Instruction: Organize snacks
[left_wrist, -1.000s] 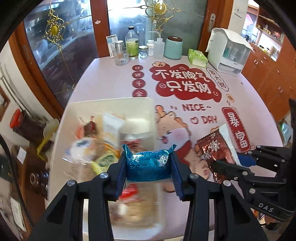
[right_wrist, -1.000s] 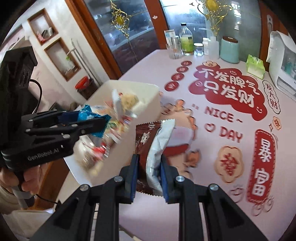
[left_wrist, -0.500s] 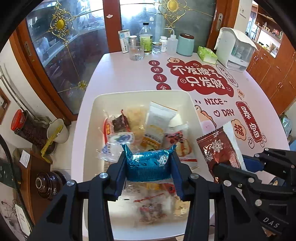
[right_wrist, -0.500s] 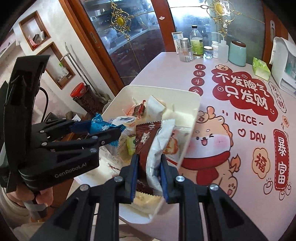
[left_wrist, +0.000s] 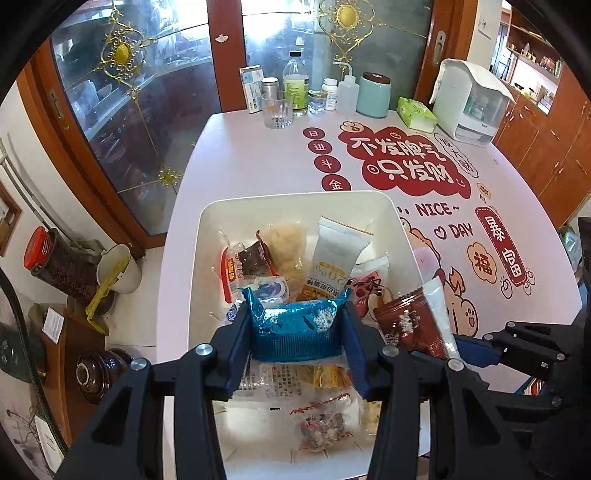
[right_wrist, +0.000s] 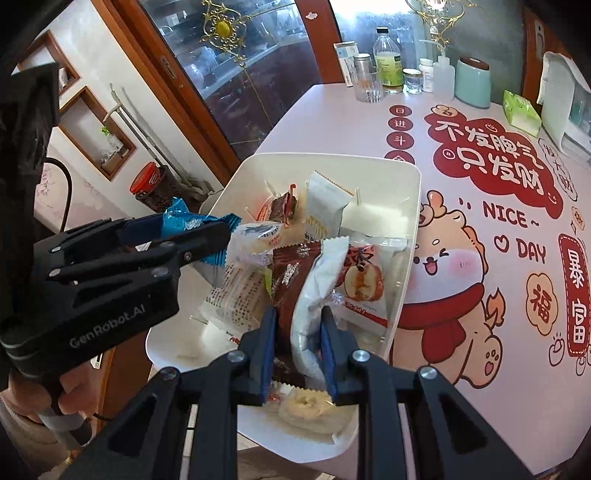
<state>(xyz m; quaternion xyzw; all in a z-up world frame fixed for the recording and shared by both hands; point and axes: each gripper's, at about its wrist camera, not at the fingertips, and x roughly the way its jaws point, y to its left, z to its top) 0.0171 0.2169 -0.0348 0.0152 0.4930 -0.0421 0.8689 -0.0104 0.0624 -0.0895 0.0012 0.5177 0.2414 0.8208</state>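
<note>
Both grippers have swung from the printed pink tablecloth (left_wrist: 258, 162) to above the white plastic bin (left_wrist: 295, 201) of wrapped snacks. The left gripper (left_wrist: 295, 328), jaws just easing wider, clasps a crinkled blue foil packet (left_wrist: 295, 325), and the right gripper (right_wrist: 297, 334) pinches a brown-and-white snack pouch (right_wrist: 306, 280). Each probably hangs there for dropping in.

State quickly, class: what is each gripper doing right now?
Left gripper: closed on the blue snack packet.
Right gripper: closed on the brown and white snack packet.

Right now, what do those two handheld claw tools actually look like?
Both are matte black plastic frames with silver screws and blue pads on the fingers. The left gripper reads "GenRobot.AI" on its side; the right gripper matches it. A black cable trails behind the left one.
</note>
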